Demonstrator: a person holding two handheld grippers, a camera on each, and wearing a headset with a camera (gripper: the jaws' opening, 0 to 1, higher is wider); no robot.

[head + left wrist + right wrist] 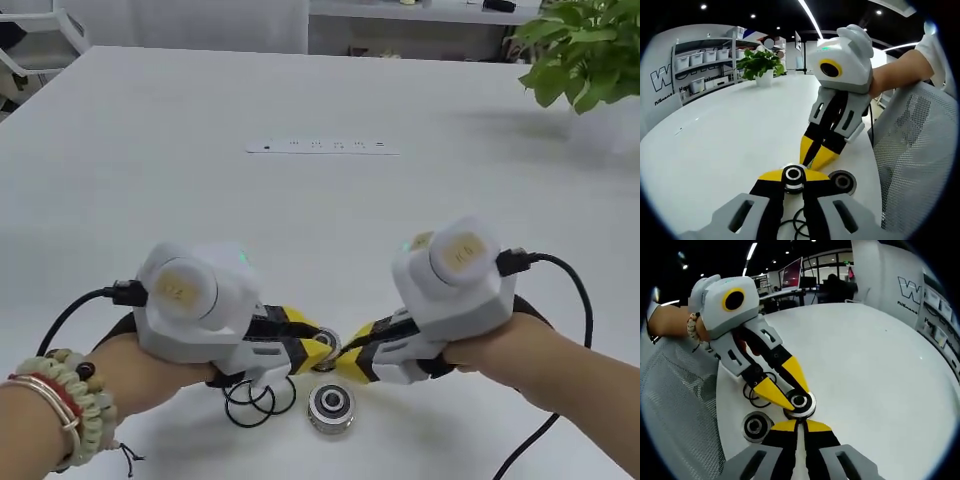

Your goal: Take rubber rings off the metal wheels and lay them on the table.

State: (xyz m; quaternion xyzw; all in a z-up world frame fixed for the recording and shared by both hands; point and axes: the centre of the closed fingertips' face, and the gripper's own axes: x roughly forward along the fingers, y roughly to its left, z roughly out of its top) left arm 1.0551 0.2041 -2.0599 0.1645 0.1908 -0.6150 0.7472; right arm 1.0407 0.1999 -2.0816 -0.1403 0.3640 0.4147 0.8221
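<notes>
At the near edge of the white table [200,180], all the work sat close to the person, with a mesh chair back [920,150] just past the rim. Beyond the grippers the tabletop lay open as far as a power strip [322,147] and, at the far right corner, a potted plant [575,55].

Both hands were held low and angled inward, so the two grippers met tip to tip. The left gripper [310,345] had its yellow jaws clamped on a metal wheel [793,176], lifted slightly off the table. The right gripper [352,358] had its jaws pressed together, tips at that wheel's rim; whether they pinched its rubber ring I could not tell.

A second wheel [330,403] lay flat just nearer the person, and loose rubber rings [255,400] lay beside it under the left gripper.
</notes>
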